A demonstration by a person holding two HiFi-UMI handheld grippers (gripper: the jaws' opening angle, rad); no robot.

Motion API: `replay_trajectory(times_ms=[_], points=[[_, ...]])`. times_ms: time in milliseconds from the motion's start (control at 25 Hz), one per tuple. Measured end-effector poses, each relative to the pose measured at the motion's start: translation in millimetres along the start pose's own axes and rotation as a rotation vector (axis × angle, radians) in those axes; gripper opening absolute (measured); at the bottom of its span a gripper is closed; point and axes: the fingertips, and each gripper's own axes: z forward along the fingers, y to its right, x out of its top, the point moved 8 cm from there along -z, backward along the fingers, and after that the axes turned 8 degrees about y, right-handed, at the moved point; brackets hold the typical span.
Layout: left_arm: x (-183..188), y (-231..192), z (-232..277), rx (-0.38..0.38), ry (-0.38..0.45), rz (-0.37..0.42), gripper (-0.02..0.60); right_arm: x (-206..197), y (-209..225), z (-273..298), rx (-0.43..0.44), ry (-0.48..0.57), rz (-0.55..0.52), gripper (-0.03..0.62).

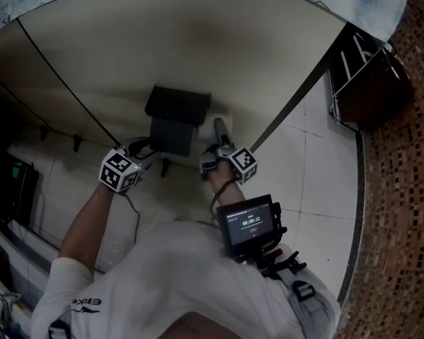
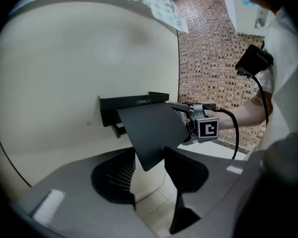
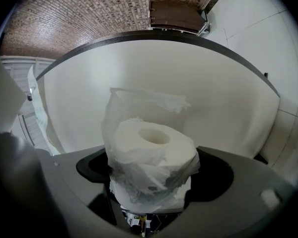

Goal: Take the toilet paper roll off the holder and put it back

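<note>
1. Cream wall (image 1: 198, 41) ahead, with holder (image 2: 134, 103) mounted on it and flap (image 2: 154, 130) tipped up
2. Clamped in right gripper (image 3: 151, 185): roll (image 3: 151, 150), off holder, core hole facing camera, loose sheet trailing above
3. Looks light, soft and squashy; best taken across round sides, gently, never by loose sheet, likely to tear
4. Seated deep between right jaws, touching both, just right of holder in head view
5. Left gripper (image 2: 150, 155) spread wide, flap's lower corner between jaws, no squeeze visible

Head view dim w/ dark corners; gripper views brighter, heavy fisheye warp & black vignette.
</note>
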Motion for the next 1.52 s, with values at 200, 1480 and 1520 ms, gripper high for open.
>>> replay_trajectory(times_ms=[200,1480,1520], points=[[-0.6,-0.8,-1.3,-0.003,-0.001,-0.004,0.183,-17.8,-4.0,5.5,0.006,-0.03,-0.03,0.466],[-3.4,-5.5,-1.4,-0.033,-0.015,0.012,0.169,-75.8,-6.6,46.6,0.149,-0.601,-0.263,0.457],[-3.1,-6.0,-1.4,-0.032,-0.015,0.012,0.169,-78.0,-6.1,48.3,0.155,-0.622,-0.264,0.459]])
